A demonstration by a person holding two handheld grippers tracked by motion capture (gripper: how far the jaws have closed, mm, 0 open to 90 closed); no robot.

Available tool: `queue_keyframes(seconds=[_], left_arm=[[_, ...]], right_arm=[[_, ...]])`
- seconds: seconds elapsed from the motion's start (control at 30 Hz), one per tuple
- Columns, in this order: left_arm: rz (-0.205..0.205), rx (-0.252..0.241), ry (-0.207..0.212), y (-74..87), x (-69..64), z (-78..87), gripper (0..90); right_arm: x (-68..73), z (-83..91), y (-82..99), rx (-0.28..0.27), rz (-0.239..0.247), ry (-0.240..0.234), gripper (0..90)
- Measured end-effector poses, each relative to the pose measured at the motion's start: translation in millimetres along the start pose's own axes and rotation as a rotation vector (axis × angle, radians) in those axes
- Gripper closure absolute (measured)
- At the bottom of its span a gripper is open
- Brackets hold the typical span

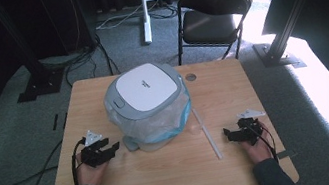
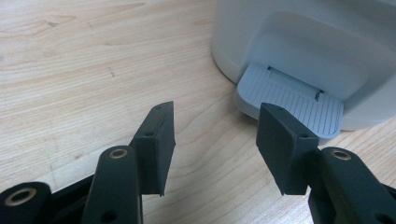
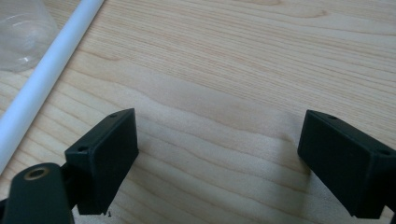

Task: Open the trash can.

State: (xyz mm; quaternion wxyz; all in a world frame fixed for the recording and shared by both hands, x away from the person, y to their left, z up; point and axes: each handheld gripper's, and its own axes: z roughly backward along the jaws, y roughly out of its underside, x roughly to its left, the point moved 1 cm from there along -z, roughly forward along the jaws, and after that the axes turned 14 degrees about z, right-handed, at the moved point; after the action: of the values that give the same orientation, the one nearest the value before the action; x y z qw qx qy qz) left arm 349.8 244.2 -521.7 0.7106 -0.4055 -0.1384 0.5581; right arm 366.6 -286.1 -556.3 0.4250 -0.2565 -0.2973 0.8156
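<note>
Sitting mid-tabletop, the grey-and-white lidded pedal bin with a clear plastic liner (image 1: 148, 106) points its ribbed grey foot pedal (image 2: 290, 106) toward the left gripper (image 1: 109, 148), which is nearer, jaws apart, pedal just ahead and slightly right. The right gripper (image 1: 230, 136) rests well apart, jaws spread over bare wood, beside a long white plastic rod (image 1: 208, 133) running front to back. Light wooden tabletop (image 1: 166, 178) lies free near the front edge.

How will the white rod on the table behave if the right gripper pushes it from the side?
The white rod looks round and smooth in the right gripper view, so it would probably roll across the table rather than slide. It lies perfectly straight, so it seems stiff. Being thin, it is likely light, and the open right gripper may find it slippery.
</note>
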Motion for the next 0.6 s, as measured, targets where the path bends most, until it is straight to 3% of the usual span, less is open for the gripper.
queue_keyframes(seconds=[0.6], left_arm=[[-0.083, -0.015, 0.024, -26.8, -6.7, 22.5, 48.7]], right_arm=[[0.0, 0.1, 0.1, 0.0, 0.0, 0.0, 11.6]])
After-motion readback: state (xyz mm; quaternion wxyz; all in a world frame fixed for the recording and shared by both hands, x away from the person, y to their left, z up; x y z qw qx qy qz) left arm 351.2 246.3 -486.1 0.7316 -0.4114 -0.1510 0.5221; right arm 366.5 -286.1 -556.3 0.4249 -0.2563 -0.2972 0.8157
